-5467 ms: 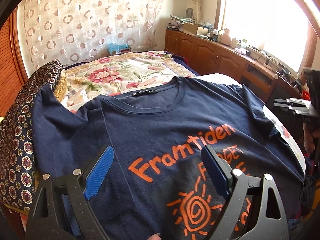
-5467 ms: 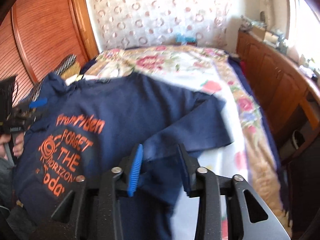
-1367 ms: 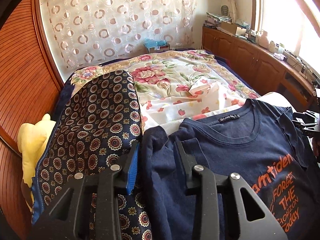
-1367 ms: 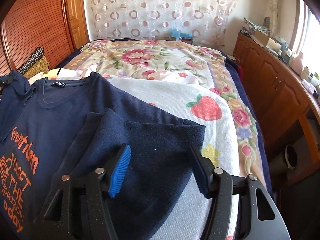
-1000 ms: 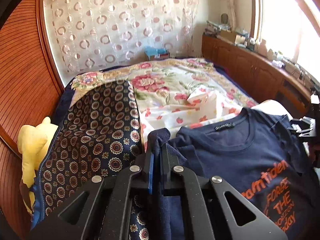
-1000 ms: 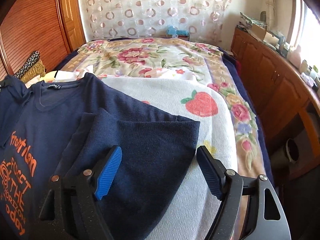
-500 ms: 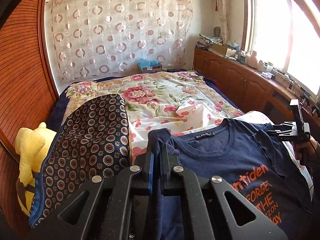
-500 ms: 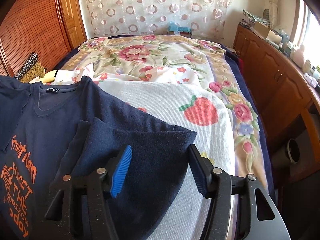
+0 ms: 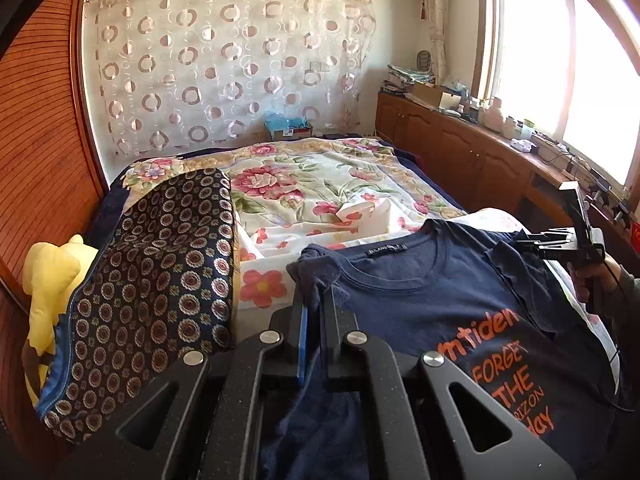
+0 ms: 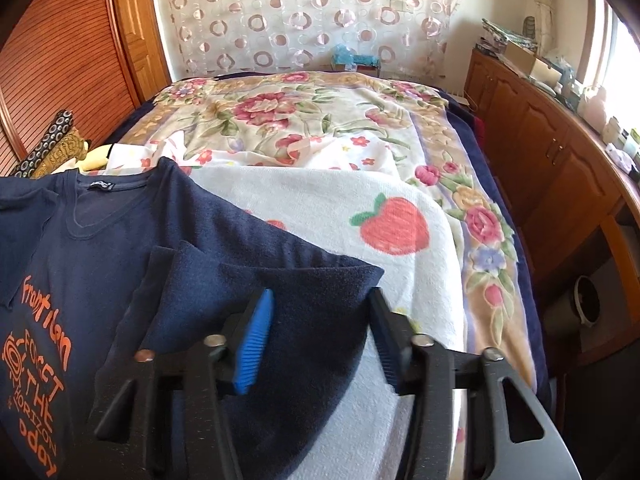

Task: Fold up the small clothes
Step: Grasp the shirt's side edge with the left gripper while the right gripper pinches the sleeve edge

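On the flower-print bed point(image 10: 304, 128), the left claw point(image 9: 314, 312) pinches the navy printed T-shirt point(image 9: 420, 304)'s sleeve while the right claw point(image 10: 320, 332) is closing over the folded-in sleeve, so folding inward likely follows.

Your left gripper point(image 9: 314, 312) and right gripper point(image 10: 320, 320) are matte black frames with silver screws (each has one blue ribbed pad); your sleeve point(image 9: 628, 292) looks dark.

The far half of the bed point(image 10: 320, 120) lies open, only rumpled floral sheet. A patterned cushion point(image 9: 160, 280) and yellow soft toy point(image 9: 48, 280) crowd the left edge; the wooden cabinet point(image 10: 560, 168) walls the right side, a narrow gap between.
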The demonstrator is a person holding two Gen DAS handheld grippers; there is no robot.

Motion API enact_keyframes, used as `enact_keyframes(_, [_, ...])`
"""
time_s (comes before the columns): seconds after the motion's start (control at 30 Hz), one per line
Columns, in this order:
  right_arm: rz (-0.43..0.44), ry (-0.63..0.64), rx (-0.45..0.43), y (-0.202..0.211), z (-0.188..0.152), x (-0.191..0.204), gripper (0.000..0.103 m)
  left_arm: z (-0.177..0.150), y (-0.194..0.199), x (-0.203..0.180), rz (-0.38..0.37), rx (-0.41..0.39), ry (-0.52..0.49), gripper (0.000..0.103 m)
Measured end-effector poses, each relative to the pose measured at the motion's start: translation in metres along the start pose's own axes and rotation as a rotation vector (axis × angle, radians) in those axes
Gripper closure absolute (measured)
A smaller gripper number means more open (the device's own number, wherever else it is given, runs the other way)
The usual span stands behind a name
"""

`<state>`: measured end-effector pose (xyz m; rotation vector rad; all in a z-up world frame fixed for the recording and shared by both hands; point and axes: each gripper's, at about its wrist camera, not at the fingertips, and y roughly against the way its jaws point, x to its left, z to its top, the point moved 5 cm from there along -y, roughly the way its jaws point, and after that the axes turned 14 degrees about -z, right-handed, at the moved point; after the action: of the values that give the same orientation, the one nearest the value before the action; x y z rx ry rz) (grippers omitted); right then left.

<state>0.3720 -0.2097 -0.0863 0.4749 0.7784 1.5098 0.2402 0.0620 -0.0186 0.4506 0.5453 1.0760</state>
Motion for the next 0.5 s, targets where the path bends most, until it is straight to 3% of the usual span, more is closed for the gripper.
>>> enact_keyframes(0.07, [0.029, 0.002, -0.001, 0.001, 0.001, 0.001, 0.091, -0.005, 0.001, -0.004, -0.003, 0.003, -0.002, 0.098])
enact_keyframes(0.1, [0.05, 0.005, 0.005, 0.002, 0.0, 0.004, 0.094, -0.008, 0.003, -0.006, -0.007, 0.003, 0.0, 0.098])
enact_keyframes(0.23, [0.043, 0.021, -0.029, 0.017, -0.001, 0.009, 0.096, -0.017, 0.013, -0.015, -0.015, -0.007, 0.005, 0.098])
enact_keyframes(0.5, [0.097, 0.01, -0.176, 0.091, -0.019, 0.017, 0.096, -0.038, 0.049, -0.02, -0.006, -0.045, 0.014, 0.098])
